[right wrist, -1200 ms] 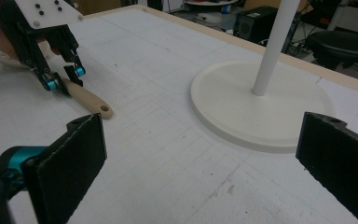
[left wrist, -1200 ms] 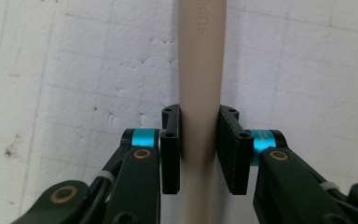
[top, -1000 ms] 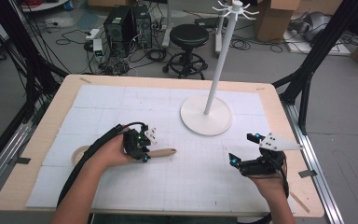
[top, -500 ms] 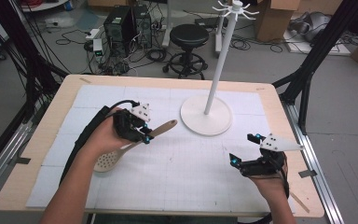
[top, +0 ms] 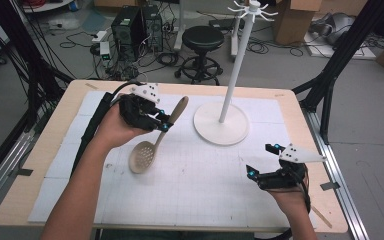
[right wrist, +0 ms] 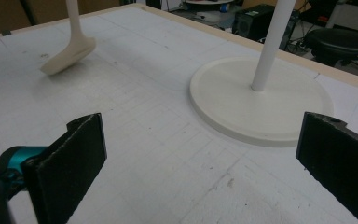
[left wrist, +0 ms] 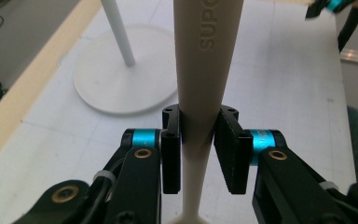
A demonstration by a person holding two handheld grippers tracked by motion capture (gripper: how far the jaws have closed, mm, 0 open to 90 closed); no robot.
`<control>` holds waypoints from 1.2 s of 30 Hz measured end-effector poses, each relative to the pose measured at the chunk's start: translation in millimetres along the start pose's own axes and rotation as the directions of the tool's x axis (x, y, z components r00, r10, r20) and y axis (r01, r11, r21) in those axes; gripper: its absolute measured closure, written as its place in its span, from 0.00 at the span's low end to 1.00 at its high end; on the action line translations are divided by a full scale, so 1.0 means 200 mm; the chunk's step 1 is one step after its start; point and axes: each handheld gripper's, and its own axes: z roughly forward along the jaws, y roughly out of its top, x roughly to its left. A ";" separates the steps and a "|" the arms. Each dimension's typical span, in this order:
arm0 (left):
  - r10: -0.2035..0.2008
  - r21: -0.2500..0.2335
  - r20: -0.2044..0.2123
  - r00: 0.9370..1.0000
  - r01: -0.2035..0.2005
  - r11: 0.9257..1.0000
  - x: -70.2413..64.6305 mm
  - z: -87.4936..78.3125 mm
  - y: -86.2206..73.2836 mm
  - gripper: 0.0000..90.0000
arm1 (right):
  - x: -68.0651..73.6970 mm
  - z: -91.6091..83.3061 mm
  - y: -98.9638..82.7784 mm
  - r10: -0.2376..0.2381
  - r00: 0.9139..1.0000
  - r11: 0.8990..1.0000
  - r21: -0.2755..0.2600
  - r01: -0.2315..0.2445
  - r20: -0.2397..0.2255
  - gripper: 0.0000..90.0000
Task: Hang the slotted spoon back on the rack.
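Your slotted spoon (top: pixel 152 142) is beige, its bowl dotted with small holes and its handle embossed with lettering. Your left gripper (top: pixel 164 123) and right gripper (top: pixel 262 160) are black with turquoise joints and brass-coloured screws. The stand (top: pixel 221 122) is plain white. The mat (top: pixel 200 185) is white with a faint grey grid, on a pale wood table (top: pixel 65 107).

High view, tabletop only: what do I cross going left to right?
Left gripper clamped on the beige slotted plastic spoon → white round-based hook stand → right gripper, jaws open.
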 end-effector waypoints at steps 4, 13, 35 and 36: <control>-0.005 -0.047 0.015 1.000 0.006 0.999 0.01 -0.02 0.04 0.81 | -0.01 -0.01 0.00 0.001 1.000 1.000 -0.003 -0.001 0.003 0.00; -0.037 -0.118 0.026 0.999 0.039 0.992 0.08 -0.04 0.18 0.81 | 0.00 0.01 0.00 -0.006 1.000 1.000 -0.002 0.006 -0.005 0.00; -0.015 -0.125 0.053 0.998 0.021 0.992 0.25 -0.02 0.59 0.81 | 0.00 0.03 -0.01 0.003 1.000 1.000 0.004 -0.003 -0.021 0.00; -0.015 -0.125 0.053 0.998 0.021 0.992 0.25 -0.02 0.59 0.81 | 0.00 0.04 -0.01 0.001 1.000 1.000 0.009 -0.001 -0.022 0.00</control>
